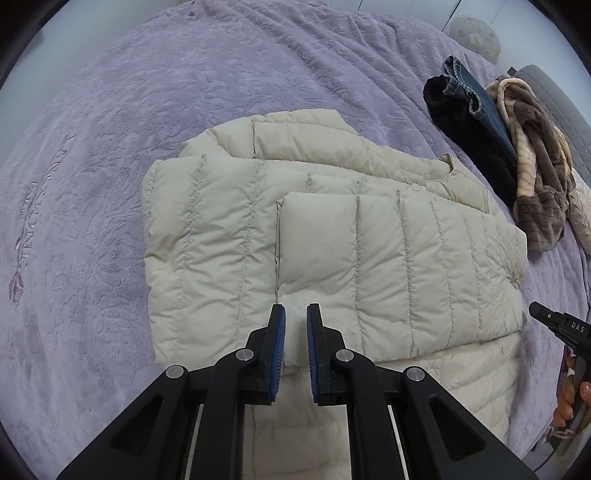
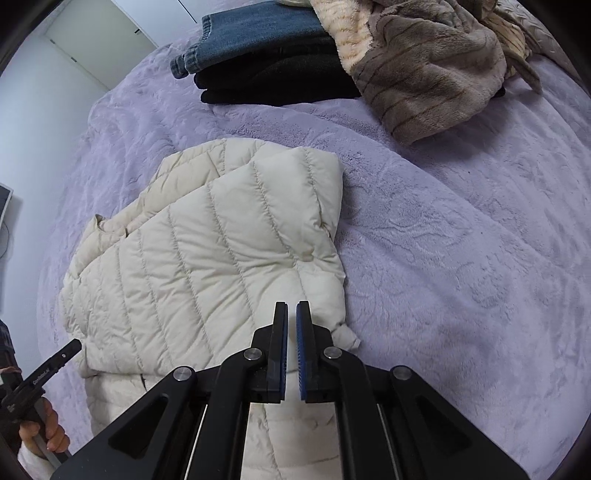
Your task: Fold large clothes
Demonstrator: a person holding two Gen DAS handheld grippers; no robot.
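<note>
Cream quilted nylon — the puffer jacket (image 1: 332, 240) lies part-folded in the middle of the lilac bedspread (image 1: 110, 184), its sleeves laid over the chest and the hem end running under both claws. It looks light and springy: the down panels will squash under a pinch and puff back, so any fold is likely to lift again unless pressed flat. The shell looks smooth and probably slippery, which argues for pinching a stitched seam or the hem edge rather than the middle of a fat panel. In the right wrist view a small bunched tab of fabric (image 2: 345, 334) sticks out at the jacket's lower corner, just beside the right claw (image 2: 291, 314) — a ready place to take hold.

The left claw (image 1: 295, 317) hangs above the lower panels with its pads drawn close and nothing between them; the right claw is likewise narrow and empty, hovering over the jacket's edge.

Open bedspread lies wide to the left of the jacket in the left wrist view. On the other side there is less room: a stack of jeans (image 2: 251, 33) on a black garment (image 2: 277, 85), with a brown fleece (image 2: 424, 74) heaped against it, sits near the collar end, though apart from it.
</note>
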